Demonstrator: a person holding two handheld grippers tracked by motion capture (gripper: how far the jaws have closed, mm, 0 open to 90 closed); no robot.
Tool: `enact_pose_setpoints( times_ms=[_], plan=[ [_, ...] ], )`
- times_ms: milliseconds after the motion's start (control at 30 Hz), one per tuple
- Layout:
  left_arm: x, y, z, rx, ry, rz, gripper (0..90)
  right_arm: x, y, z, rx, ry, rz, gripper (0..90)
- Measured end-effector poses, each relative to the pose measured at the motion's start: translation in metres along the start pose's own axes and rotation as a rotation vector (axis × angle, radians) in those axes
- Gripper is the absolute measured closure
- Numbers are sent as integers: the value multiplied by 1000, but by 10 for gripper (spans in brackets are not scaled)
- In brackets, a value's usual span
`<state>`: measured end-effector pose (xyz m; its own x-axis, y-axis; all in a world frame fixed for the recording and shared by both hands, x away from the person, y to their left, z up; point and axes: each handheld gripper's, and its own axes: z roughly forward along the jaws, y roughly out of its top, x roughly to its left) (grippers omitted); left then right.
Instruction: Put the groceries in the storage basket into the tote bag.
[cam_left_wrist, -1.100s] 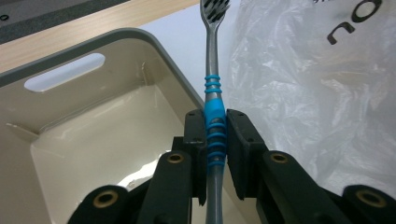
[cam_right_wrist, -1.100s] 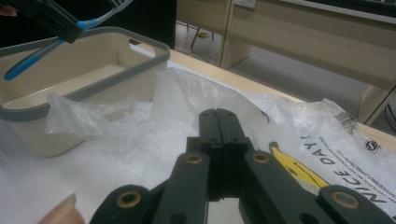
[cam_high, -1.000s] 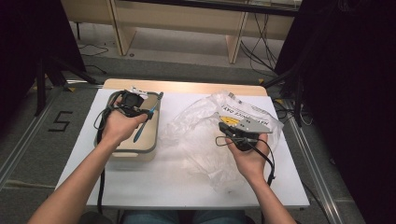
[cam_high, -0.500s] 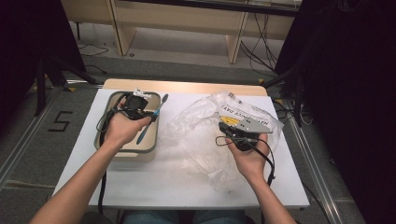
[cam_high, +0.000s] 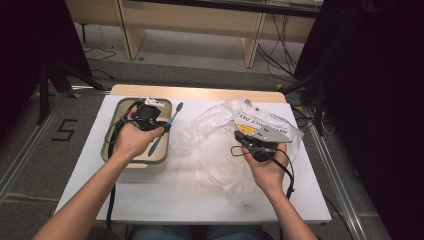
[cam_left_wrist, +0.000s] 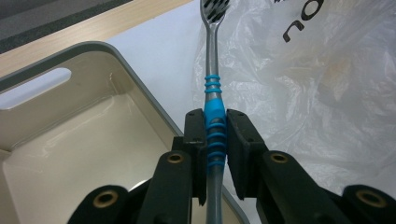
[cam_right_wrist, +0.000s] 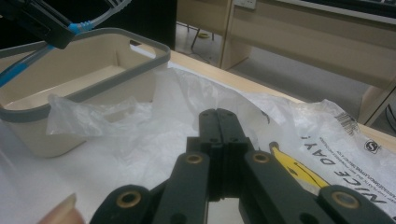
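My left tool (cam_left_wrist: 215, 128) holds a toothbrush (cam_left_wrist: 214, 88) by the blue ribbed part of its handle, its two black jaws pressed against that grip from either side. The grey neck runs forward from the jaws, and the bristled head (cam_left_wrist: 215, 8) reaches over the white desk (cam_high: 165, 192) toward the clear plastic bag (cam_left_wrist: 327, 93). In the high view, my left hand (cam_high: 134, 139) carries this tool (cam_high: 165, 127) over the right rim of the beige tub (cam_high: 112, 150); the toothbrush (cam_high: 164, 134) lies slanted across that rim, head pointing away from me and to the right, handle end over the tub's inside. The tub (cam_left_wrist: 70, 135) has a grey rim and a slot handle in its far wall, and what I see of its floor is bare.

My right tool (cam_right_wrist: 218, 123) has its jaws brought fully together; whether a fold of the bag (cam_right_wrist: 154, 135) is caught between them I cannot tell. My right hand (cam_high: 267, 167) holds it (cam_high: 244, 137) over the crumpled bag (cam_high: 215, 145), which lies spread on the desk just right of the tub and bears printed lettering and a yellow mark (cam_right_wrist: 294, 170). From the right gripper view, the tub (cam_right_wrist: 84, 88) stands beyond the bag's edge, with the toothbrush (cam_right_wrist: 28, 63) crossing its near corner.
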<state>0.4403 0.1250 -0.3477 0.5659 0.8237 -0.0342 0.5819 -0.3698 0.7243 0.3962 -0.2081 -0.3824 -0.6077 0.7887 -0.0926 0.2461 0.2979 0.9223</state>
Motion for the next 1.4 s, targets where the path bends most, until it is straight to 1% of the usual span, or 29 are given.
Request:
enact_pose_setpoints(
  times_ms=[633, 800, 967, 1200, 1400],
  plan=[
    [-6, 0, -1, -6, -7, 10, 784, 0, 0, 0, 0, 1, 0, 900],
    [-8, 0, -1, -3, -13, 22, 784, 0, 0, 0, -1, 0, 0, 900],
    [-10, -1, -2, -4, -17, 24, 784, 0, 0, 0, 2, 1, -1, 900],
    [-14, -1, -3, -8, -25, 29, 784, 0, 0, 0, -1, 0, 0, 900],
    [-20, -1, -4, -5, -39, 44, 784, 0, 0, 0, 0, 1, 0, 900]
  ],
)
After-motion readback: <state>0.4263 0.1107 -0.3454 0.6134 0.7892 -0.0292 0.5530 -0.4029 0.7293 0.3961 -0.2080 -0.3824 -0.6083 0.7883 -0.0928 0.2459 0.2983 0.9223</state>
